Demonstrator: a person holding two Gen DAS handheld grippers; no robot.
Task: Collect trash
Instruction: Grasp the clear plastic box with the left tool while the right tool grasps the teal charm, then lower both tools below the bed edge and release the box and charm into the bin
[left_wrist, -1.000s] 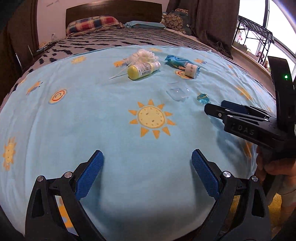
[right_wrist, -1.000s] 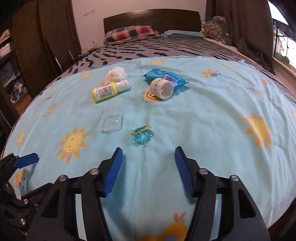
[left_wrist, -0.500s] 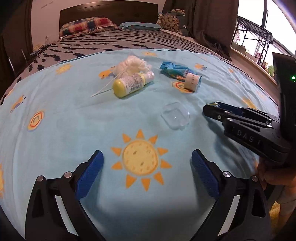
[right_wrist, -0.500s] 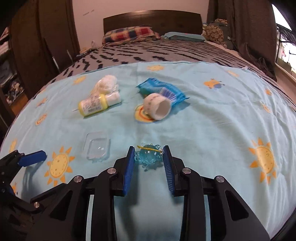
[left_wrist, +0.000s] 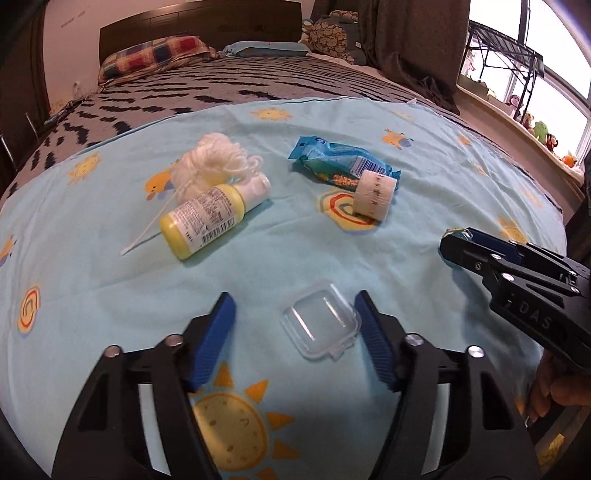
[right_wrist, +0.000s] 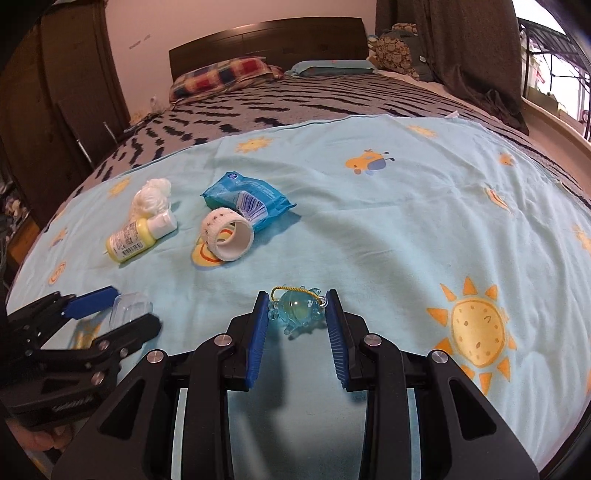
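My right gripper (right_wrist: 297, 312) is shut on a small blue translucent toy charm (right_wrist: 295, 312) with a yellow cord, just above the light blue sun-print blanket (right_wrist: 388, 229). My left gripper (left_wrist: 293, 317) is open around a clear plastic lid (left_wrist: 319, 328) lying flat on the blanket; the lid sits close to the right finger (left_wrist: 373, 339). Farther off lie a yellow bottle (left_wrist: 207, 218), a white yarn wad (left_wrist: 214, 162), a thin white stick (left_wrist: 147, 230), a blue wrapper (left_wrist: 340, 160) and a white tape roll (left_wrist: 373, 194).
The right gripper shows in the left wrist view (left_wrist: 454, 243) at the right, the left one in the right wrist view (right_wrist: 107, 310) at the lower left. A grey zigzag bedspread (left_wrist: 240, 85), pillows and a dark headboard lie beyond. A window sill is at the right.
My right gripper moved forward and closed on the blue charm. My left gripper moved forward and right until the clear lid lay between its open fingers.
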